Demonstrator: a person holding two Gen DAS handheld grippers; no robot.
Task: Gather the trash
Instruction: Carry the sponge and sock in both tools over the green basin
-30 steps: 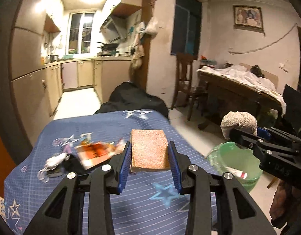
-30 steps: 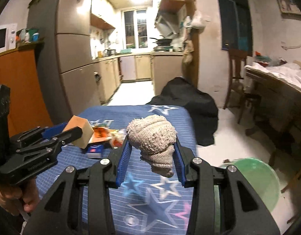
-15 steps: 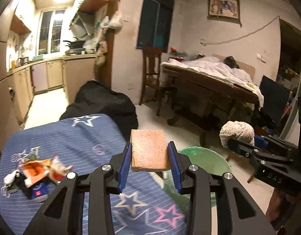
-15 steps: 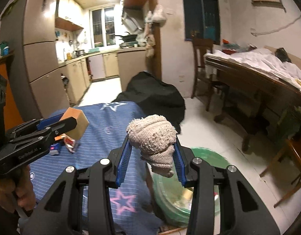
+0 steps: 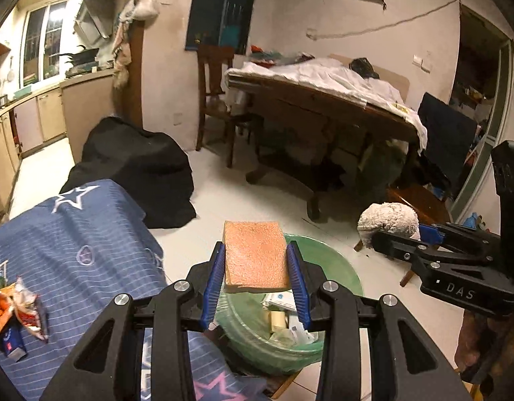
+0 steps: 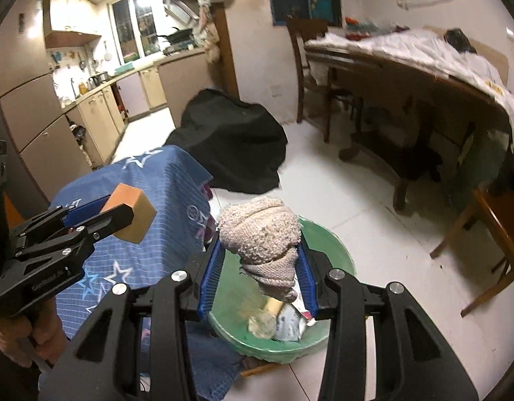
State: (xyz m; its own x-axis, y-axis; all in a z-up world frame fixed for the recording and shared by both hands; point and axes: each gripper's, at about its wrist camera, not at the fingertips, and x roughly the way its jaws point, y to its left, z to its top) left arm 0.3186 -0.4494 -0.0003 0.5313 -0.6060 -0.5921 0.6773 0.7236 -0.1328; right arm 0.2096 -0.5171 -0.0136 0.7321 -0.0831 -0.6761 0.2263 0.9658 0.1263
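My left gripper (image 5: 255, 279) is shut on an orange sponge (image 5: 255, 257), held over the near rim of a green bin (image 5: 343, 277) that stands on the floor. Paper scraps lie inside the bin. My right gripper (image 6: 260, 275) is shut on a balled grey-white rag (image 6: 262, 234), also above the green bin (image 6: 327, 244). In the left wrist view the right gripper (image 5: 387, 239) with the rag (image 5: 388, 219) shows at the right. In the right wrist view the left gripper (image 6: 121, 215) and sponge (image 6: 131, 212) show at the left. Wrappers (image 5: 13, 314) lie on the blue star cloth (image 5: 73, 234).
The cloth-covered table (image 6: 150, 207) sits left of the bin. A black bag (image 5: 136, 167) lies on the white tiled floor behind it. A wooden table (image 5: 323, 100) with white sheets and a chair (image 5: 216, 93) stand further back. A wooden stool (image 6: 500, 234) is at the right.
Both grippers swung right from over the table to above the green bin, carrying the sponge and the rag. The wrappers slid to the left edge of the left view.
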